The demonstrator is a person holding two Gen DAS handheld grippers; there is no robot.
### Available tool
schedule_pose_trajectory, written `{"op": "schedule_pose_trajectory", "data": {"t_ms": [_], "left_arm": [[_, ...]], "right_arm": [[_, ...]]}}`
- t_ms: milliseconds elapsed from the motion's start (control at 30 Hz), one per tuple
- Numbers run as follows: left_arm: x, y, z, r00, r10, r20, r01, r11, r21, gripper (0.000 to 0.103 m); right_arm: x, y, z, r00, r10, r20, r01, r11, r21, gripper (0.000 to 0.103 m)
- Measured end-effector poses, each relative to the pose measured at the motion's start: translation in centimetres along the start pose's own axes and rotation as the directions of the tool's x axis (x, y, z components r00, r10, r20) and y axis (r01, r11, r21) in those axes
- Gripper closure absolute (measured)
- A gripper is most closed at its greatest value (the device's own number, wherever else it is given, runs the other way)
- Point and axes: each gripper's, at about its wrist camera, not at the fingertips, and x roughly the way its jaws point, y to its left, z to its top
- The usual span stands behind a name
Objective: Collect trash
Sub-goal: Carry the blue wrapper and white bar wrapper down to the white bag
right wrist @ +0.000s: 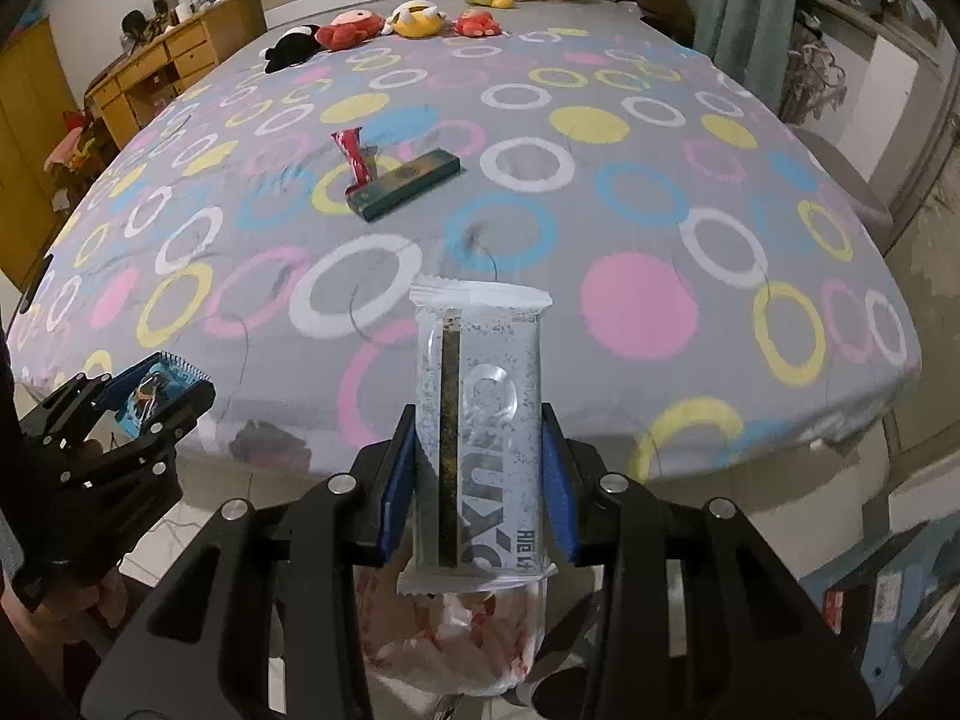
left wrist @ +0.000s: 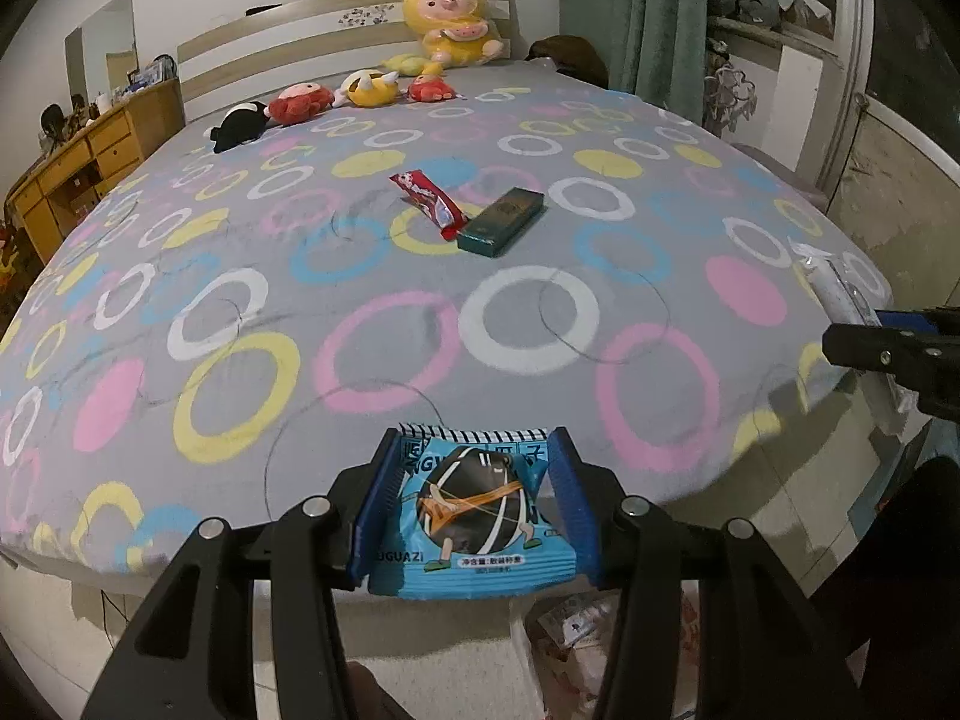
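left gripper [left wrist: 474, 501] pinching blue snack packet [left wrist: 474, 528] between its pads, off the bed's near edge | red wrapper [left wrist: 427, 199] touching dark green box [left wrist: 501, 221] mid-bed [left wrist: 360, 312] | right gripper [right wrist: 478, 483] clamped on white speckled wrapper [right wrist: 480, 432], upright | plastic bag [right wrist: 462, 642] below it on the floor
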Motion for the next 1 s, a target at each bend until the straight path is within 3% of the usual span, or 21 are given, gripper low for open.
{"op": "schedule_pose_trajectory", "data": {"t_ms": [567,1000], "left_arm": [[-1.2,-3.5,-4.6,0.998,-0.022,-0.054,0.024,0.999,0.039,0.055],[1.5,-7.3,-9.5,0.983,-0.039,-0.181,0.063,0.99,0.128,0.055]], "right_arm": [[-2.8,0.4,-6.4,0.999,-0.03,0.028,0.031,0.999,-0.023,0.066],[-0.2,0.2,-10.6,0.999,-0.046,-0.026,0.046,0.999,-0.018,0.066]]}}
